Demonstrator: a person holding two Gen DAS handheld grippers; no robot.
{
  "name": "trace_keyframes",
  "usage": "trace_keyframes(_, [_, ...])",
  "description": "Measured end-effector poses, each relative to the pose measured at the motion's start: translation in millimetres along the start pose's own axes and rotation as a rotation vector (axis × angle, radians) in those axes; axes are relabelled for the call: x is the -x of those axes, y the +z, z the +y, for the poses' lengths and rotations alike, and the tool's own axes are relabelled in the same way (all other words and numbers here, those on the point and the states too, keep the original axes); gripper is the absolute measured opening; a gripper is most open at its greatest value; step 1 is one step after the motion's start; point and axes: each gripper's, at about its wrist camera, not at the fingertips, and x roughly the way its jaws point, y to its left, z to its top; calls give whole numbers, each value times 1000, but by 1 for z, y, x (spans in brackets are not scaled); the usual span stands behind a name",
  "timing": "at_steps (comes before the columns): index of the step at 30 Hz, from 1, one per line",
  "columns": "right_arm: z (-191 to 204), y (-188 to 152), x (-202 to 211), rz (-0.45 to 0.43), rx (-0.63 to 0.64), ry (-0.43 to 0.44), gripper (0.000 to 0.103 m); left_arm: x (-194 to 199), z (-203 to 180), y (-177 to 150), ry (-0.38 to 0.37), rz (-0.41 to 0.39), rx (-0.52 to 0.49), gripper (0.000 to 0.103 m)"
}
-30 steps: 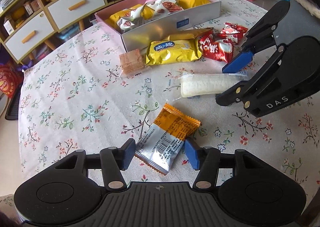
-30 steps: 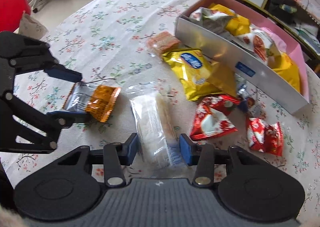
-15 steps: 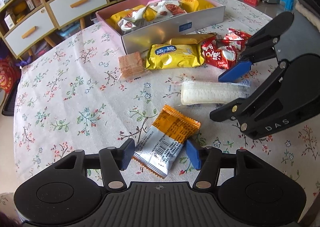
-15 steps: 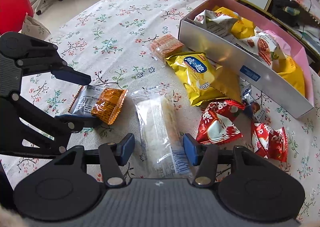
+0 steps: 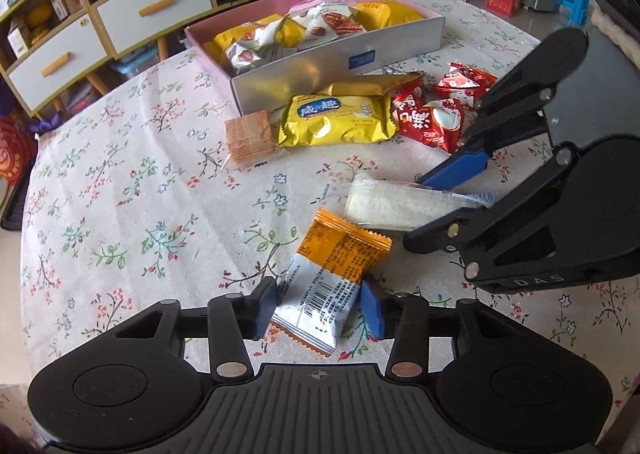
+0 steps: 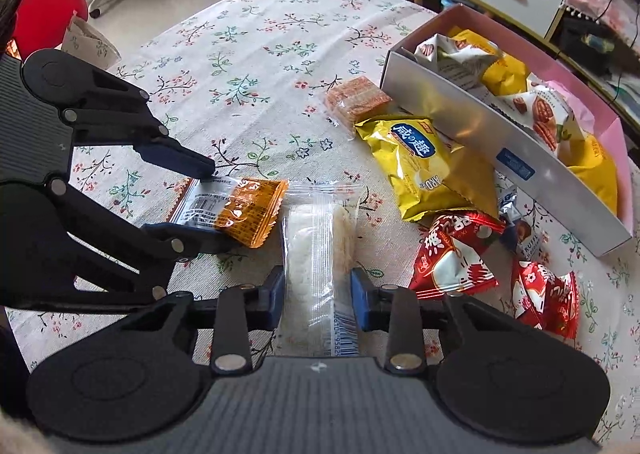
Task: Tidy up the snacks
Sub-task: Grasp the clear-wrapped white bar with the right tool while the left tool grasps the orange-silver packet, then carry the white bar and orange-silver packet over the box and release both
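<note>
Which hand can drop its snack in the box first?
Probably the right gripper. Its jaws sit around the clear packet, which lies nearer the box than the orange packet between the left gripper's jaws.

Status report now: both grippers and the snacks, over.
Left hand-held gripper shut on orange packet. Right hand-held gripper shut on clear packet. Box unobstructed.

I see box at table's far side, snacks inside. Wafer pack and biscuit bag just before its front wall. Rice cracker nearer me, barcode packet nearest.
</note>
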Motion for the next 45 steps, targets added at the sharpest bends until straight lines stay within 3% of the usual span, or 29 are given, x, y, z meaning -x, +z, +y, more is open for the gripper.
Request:
trace_keyframes(5, [-5, 2, 7, -20, -21, -12, 23, 3, -3, 2, 36, -7, -18, 27])
trace_keyframes(7, [-9, 4, 11, -33, -40, -12, 21, 4, -1, 4, 53, -12, -5, 9])
trace_keyframes(22, [-26, 6, 25, -76, -111, -12, 16, 17, 16, 14, 90, -57, 101, 8])
trace_keyframes(23, [-27, 7, 26, -80, -116, -9, 14, 18, 16, 14, 93, -58, 104, 8])
trace_keyframes(24, [-28, 7, 28, -86, -119, -5, 5, 19, 16, 15, 94, -59, 107, 8])
trace_keyframes(29, [-33, 9, 33, -92, -151, 14, 4, 19, 19, 16, 90, -49, 126, 8])
trace_keyframes(32, [-34, 6, 26, -64, -168, 28, 9, 15, 17, 15, 86, -29, 125, 8])
trace_keyframes(35, [-34, 4, 18, -39, -183, 14, 30, 11, 14, 14, 82, -12, 114, 8])
trace_keyframes(45, [-23, -1, -1, 22, -135, 0, 33, 4, 7, 14, 80, 16, 83, 8])
